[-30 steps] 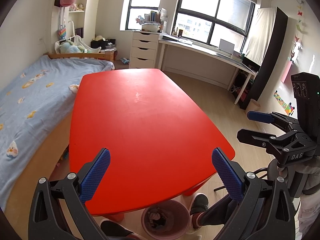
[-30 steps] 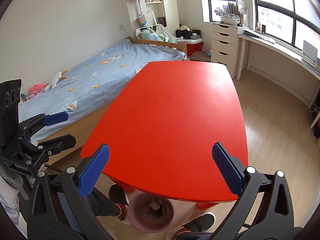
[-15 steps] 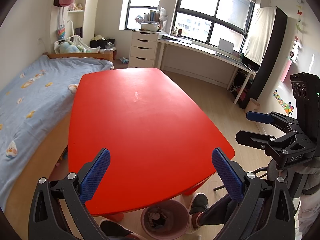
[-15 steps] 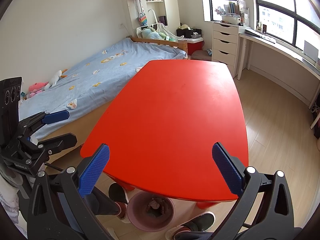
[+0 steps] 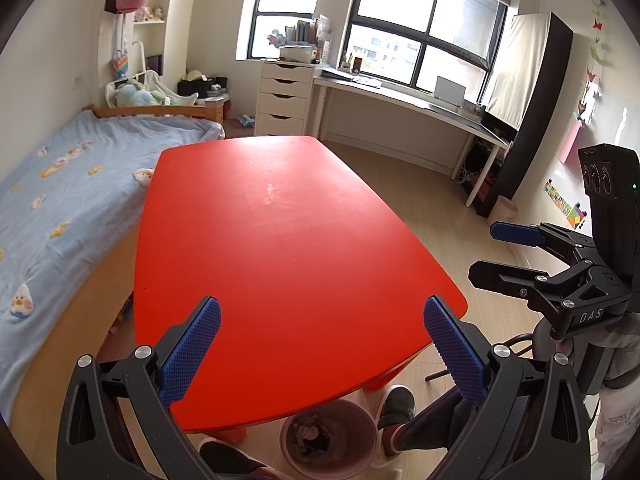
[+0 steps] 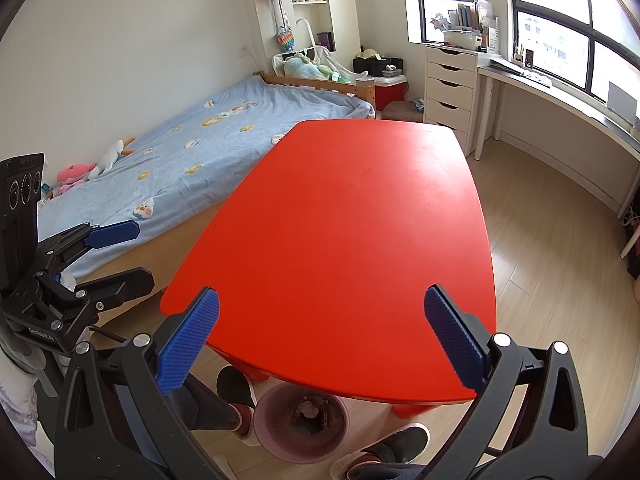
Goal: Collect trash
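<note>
Fingers (image 5: 192,350) spread wide on both grippers, nothing between them, over the near edge of the red tabletop (image 5: 280,240).
Left gripper (image 5: 320,354) and right gripper (image 6: 322,346) each hang above a pink trash bin (image 6: 300,430) at 6 o'clock, half hidden under the tabletop; its contents are too dark to name. Shoes (image 6: 236,390) flank it. Only the right view shows plush toys (image 6: 80,170) at 9 o'clock on the bed (image 6: 208,152).
</note>
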Demonstrator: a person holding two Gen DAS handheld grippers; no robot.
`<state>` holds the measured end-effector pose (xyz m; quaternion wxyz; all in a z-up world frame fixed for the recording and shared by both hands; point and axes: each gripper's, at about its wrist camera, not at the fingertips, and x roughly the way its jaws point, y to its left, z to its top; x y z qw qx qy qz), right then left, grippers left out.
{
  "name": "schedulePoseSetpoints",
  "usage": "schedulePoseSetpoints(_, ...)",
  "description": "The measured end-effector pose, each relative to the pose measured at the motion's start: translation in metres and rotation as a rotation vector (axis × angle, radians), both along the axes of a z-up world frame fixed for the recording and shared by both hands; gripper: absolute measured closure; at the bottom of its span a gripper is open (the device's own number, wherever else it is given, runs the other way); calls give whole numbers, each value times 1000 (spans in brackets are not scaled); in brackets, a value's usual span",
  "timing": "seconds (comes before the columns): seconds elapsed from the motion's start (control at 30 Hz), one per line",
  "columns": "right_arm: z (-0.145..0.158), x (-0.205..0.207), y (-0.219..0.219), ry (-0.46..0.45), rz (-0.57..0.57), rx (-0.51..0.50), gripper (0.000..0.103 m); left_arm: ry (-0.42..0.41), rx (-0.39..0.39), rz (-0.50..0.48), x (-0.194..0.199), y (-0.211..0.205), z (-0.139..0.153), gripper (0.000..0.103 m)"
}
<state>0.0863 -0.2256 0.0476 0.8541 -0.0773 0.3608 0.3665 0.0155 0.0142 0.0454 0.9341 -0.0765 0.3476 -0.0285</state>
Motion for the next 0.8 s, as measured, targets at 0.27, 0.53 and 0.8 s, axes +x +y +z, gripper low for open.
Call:
schedulePoseSetpoints(0.27,2,2,1,1,0,0,3,1,-1,-1,0,-2,0,6)
schedulePoseSetpoints(0.53,1,1,0,0,0,-1,3,-5,-2,-8,-1,-7,-1,6)
schedulePoseSetpoints(0.8,2,0,-2,-2,2,-2,3,-6,37,2,-5,-15,-2,6)
